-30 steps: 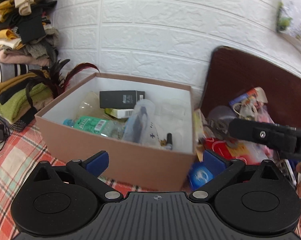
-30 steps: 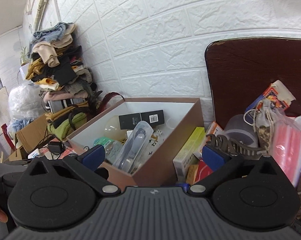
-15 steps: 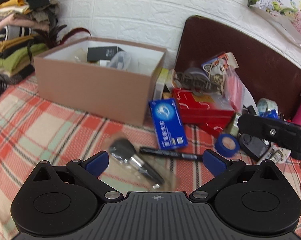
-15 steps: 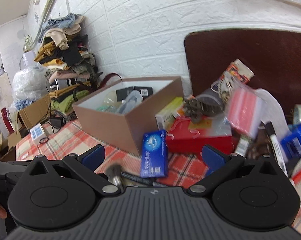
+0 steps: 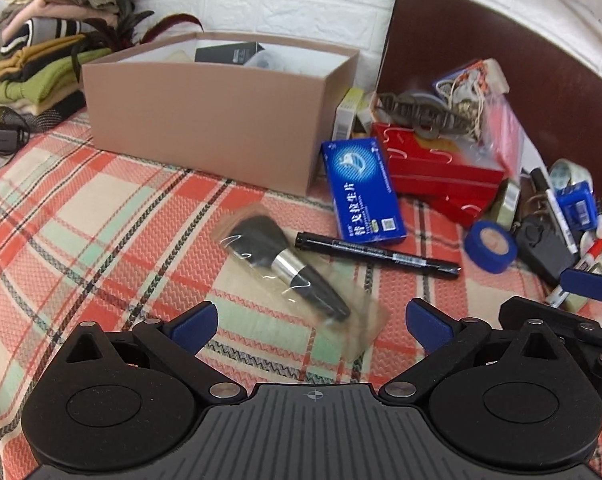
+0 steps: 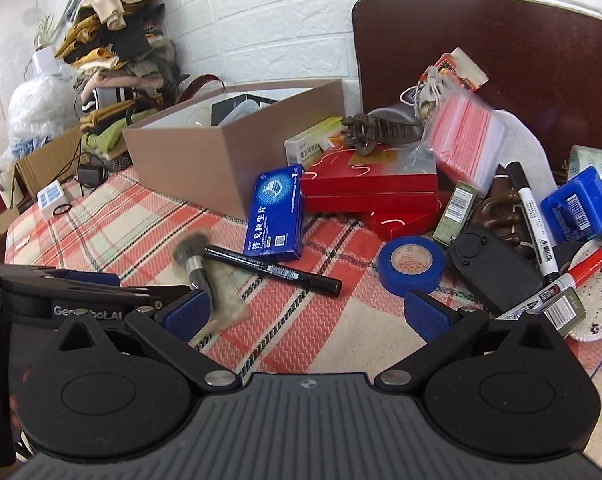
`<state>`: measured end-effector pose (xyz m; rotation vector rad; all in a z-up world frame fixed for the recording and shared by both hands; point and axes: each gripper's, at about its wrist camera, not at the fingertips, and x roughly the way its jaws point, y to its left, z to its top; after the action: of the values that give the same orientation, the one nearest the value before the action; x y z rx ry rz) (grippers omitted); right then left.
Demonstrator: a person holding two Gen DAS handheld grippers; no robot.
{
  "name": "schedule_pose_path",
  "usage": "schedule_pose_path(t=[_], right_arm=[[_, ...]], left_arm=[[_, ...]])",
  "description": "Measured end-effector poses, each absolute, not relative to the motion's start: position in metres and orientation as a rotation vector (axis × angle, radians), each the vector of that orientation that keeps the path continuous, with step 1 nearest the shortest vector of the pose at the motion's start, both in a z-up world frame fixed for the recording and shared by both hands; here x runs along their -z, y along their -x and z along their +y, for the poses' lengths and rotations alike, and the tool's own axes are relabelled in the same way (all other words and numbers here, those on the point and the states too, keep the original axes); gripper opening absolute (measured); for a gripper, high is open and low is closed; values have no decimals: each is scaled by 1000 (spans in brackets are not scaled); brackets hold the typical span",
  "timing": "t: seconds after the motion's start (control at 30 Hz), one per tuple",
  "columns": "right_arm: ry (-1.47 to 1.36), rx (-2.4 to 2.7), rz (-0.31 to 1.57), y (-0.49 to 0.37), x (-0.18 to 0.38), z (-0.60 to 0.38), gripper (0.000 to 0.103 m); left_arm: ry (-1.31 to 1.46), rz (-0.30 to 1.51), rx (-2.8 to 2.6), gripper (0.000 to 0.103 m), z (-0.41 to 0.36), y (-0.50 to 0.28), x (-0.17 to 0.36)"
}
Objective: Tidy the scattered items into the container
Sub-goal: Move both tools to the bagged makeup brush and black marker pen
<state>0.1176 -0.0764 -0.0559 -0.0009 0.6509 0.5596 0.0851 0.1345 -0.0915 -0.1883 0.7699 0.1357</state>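
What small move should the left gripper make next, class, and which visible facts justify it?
Probably ease the left gripper forward and down over the bagged makeup brush. Its jaws are open and empty, the brush lies loose on the plaid cloth directly ahead, nearest of the scattered items, and outside the cardboard box.

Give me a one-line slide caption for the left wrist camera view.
Open left gripper hovers over a bagged makeup brush on the plaid cloth, near a black marker and the cardboard box.
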Motion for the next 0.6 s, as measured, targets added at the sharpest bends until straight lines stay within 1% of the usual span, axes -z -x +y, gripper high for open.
schedule_pose_path(t=[0.37,0.47,0.53,0.6], right_arm=[[136,-590,625,-132,75,-59,103],[132,-608,616,-137,80,-57,103],[130,-616,609,-140,83,-56,102],[143,-627,595,-142,85,-54,100]], left_arm=[[188,805,-108,103,137,-102,109],[199,813,-106,103,141,-106,112],[214,821,-100,102,143,-109,114],[222,828,-91,99,146,-112,117]])
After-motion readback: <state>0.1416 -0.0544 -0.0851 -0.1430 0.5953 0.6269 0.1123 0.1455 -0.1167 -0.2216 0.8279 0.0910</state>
